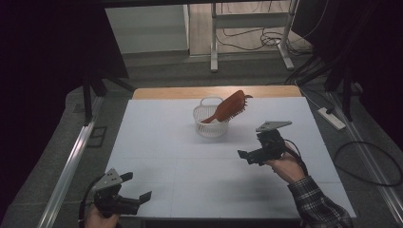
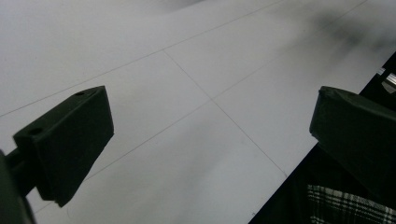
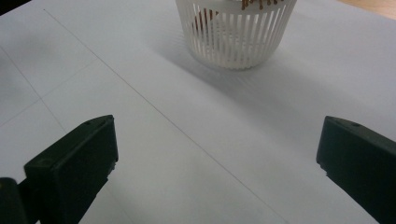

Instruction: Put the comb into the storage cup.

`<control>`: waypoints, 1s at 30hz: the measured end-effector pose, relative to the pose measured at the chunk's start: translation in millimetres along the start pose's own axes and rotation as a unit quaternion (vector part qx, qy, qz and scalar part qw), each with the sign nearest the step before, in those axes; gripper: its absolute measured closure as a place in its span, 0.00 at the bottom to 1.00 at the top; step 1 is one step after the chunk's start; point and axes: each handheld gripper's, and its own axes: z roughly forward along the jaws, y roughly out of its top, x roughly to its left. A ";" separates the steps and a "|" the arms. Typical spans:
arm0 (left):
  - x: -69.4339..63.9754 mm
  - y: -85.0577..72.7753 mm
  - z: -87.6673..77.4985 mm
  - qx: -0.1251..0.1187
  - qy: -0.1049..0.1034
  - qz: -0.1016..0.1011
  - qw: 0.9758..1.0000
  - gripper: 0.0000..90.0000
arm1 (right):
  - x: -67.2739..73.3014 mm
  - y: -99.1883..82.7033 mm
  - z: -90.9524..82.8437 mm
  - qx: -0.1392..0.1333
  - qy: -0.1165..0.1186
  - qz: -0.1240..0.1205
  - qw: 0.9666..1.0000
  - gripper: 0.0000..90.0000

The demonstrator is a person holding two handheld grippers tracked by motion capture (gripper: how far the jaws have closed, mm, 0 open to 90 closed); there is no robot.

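A white slatted basket (image 1: 210, 122) stands at the back middle of the white table (image 1: 190, 161). A red-brown hairbrush (image 1: 231, 106) leans in it, its bristled head sticking out up and to the right. My right gripper (image 1: 252, 153) hovers in front and to the right of the basket, open, with nothing between its jaws. In the right gripper view the basket (image 3: 236, 37) is ahead of the open right gripper (image 3: 215, 158), with brush bristles (image 3: 258, 3) at its rim. My left gripper (image 1: 136, 186) is at the near left edge, open and empty; the left gripper view has the left gripper (image 2: 210, 140) over bare table.
A wooden strip (image 1: 214, 91) borders the table's far edge. On the floor lie a power strip (image 1: 332, 118) and cables at the right, with metal frame legs (image 1: 214, 42) behind. A plaid sleeve (image 1: 316, 204) comes in from the lower right. The table's near edge (image 2: 299, 158) runs close to the left gripper.
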 end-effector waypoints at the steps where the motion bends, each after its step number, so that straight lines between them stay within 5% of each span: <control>1: 0.0 -0.1 0.0 0.000 0.000 0.000 1.000 0.00 | 0.0 -1.0 -0.6 0.000 0.000 0.001 1.000 0.00; 30: 1.1 -0.1 -0.1 -0.001 -0.002 -0.004 1.000 0.00 | -6.6 -29.0 -24.4 -0.006 0.005 0.019 1.000 0.00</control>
